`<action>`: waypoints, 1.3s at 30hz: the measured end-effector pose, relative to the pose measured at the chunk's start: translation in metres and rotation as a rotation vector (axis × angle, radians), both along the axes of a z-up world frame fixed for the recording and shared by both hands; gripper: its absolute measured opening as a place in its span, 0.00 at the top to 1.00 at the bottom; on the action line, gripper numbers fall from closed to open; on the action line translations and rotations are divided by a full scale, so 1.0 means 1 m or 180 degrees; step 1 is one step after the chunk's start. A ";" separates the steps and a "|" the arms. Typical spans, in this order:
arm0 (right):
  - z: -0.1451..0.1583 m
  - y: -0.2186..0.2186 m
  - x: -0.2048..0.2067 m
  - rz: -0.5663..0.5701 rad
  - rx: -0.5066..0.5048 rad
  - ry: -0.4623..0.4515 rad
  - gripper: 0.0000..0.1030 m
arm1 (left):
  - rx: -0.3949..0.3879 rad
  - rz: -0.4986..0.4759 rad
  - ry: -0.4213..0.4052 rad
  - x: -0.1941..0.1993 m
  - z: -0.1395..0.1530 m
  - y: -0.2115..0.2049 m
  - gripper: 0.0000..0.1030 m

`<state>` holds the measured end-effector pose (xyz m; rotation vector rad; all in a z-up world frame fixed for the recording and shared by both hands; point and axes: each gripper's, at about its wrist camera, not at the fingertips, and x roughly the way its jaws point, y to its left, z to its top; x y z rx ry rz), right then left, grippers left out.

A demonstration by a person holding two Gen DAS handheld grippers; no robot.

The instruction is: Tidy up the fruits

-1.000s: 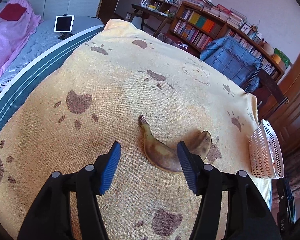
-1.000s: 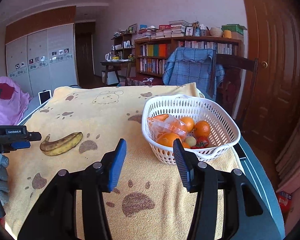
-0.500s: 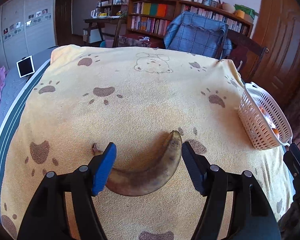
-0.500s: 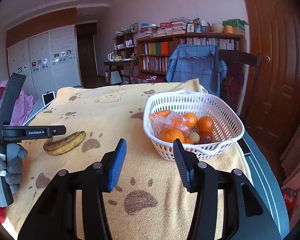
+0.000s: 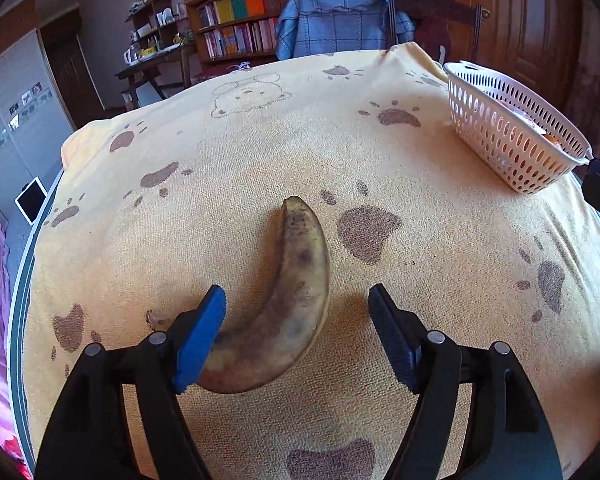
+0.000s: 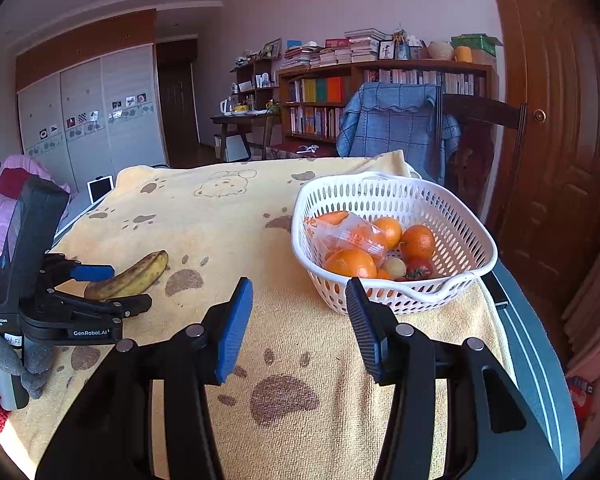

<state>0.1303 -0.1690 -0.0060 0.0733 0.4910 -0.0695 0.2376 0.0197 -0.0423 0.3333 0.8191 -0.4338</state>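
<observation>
A brown-spotted banana lies on the yellow paw-print blanket. My left gripper is open, its jaws on either side of the banana's stem half, low over the blanket; it also shows in the right wrist view around the banana. A white basket holds oranges, a plastic bag and small fruit. My right gripper is open and empty, just in front of the basket.
The basket stands at the blanket's right edge. A chair with a blue cover, a bookshelf and a wooden door lie beyond. A pink bed and a tablet are at the left.
My left gripper has swung round and moved in, so the banana now lies between its open jaws. My right gripper has hardly moved.
</observation>
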 end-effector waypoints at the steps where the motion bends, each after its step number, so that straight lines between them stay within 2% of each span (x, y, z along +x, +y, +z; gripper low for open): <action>1: 0.000 -0.001 0.000 0.0000 0.0007 -0.0005 0.51 | 0.0016 -0.0004 -0.0006 -0.004 -0.001 -0.001 0.29; 10: 0.002 0.001 -0.003 0.0010 0.0016 -0.0036 0.51 | -0.0278 -0.0152 0.0266 -0.037 0.003 -0.009 0.29; 13: 0.002 0.000 -0.004 0.0005 0.0015 -0.0042 0.51 | -0.0362 -0.0095 0.0315 -0.038 0.004 -0.010 0.30; 14: 0.002 0.000 -0.004 0.0001 0.0017 -0.0044 0.51 | -0.0374 -0.0046 0.0335 -0.035 0.003 -0.008 0.33; 16: 0.003 -0.001 -0.005 -0.0006 0.0024 -0.0049 0.51 | -0.0348 0.0106 0.0389 -0.028 0.000 -0.006 0.50; 19: 0.003 -0.001 -0.005 -0.0007 0.0023 -0.0053 0.51 | -0.0348 0.0240 0.0360 -0.020 0.000 -0.002 0.62; 23: 0.004 -0.001 -0.005 -0.0001 0.0012 -0.0052 0.51 | -0.0399 0.0333 0.0358 -0.015 0.000 -0.001 0.65; 29: 0.005 -0.003 -0.005 -0.0017 0.0030 -0.0060 0.51 | -0.0724 0.0401 0.0285 -0.022 0.006 0.002 0.67; 35: 0.006 -0.003 -0.006 -0.0045 0.0053 -0.0083 0.51 | -0.1033 0.0371 0.0238 -0.029 0.028 0.000 0.67; 39: 0.006 -0.005 -0.007 -0.0073 0.0067 -0.0096 0.51 | -0.1132 0.0294 0.0183 -0.034 0.044 -0.010 0.67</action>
